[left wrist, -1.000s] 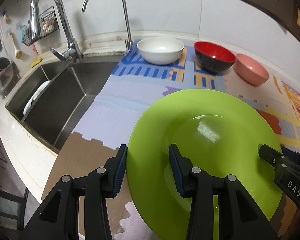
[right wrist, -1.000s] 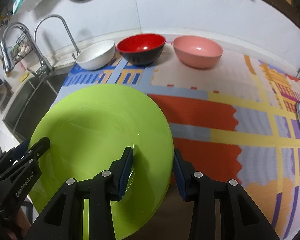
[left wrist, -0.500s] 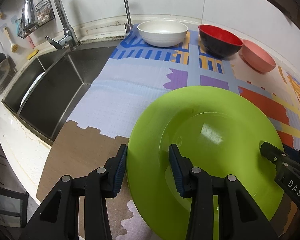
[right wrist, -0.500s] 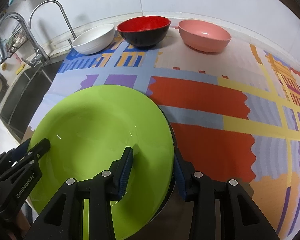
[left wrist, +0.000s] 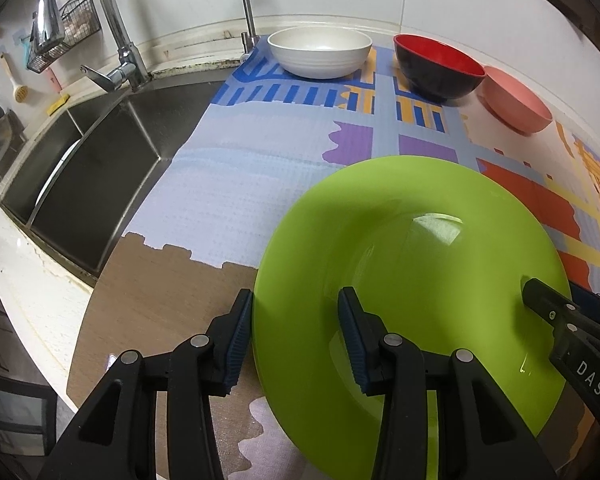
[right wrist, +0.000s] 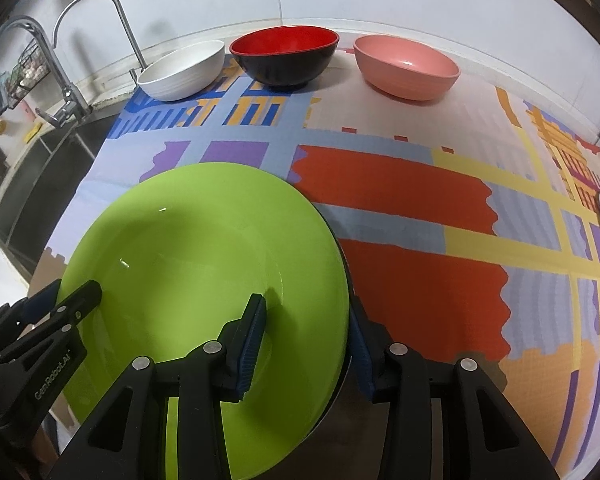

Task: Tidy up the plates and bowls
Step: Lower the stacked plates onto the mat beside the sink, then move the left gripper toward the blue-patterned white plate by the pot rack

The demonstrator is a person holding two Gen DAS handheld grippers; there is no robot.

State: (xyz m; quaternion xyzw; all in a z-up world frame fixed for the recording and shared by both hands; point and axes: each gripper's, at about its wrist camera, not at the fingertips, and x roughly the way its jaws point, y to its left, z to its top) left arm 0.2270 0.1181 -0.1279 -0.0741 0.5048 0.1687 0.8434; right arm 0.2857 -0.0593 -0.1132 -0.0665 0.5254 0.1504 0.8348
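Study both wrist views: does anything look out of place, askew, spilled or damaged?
Nothing spilled or broken. One oddity: a dark rim peeks from beneath the green plate, suggesting another dish under it. The white bowl, red-and-black bowl and pink bowl sit upright along the wall.

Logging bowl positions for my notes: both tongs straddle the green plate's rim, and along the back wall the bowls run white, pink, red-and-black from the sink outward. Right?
Not quite: the order is wrong. In the right wrist view the white bowl sits nearest the sink, then the red-and-black bowl, then the pink bowl farthest out. The left tongs and right tongs do straddle the green plate rim.
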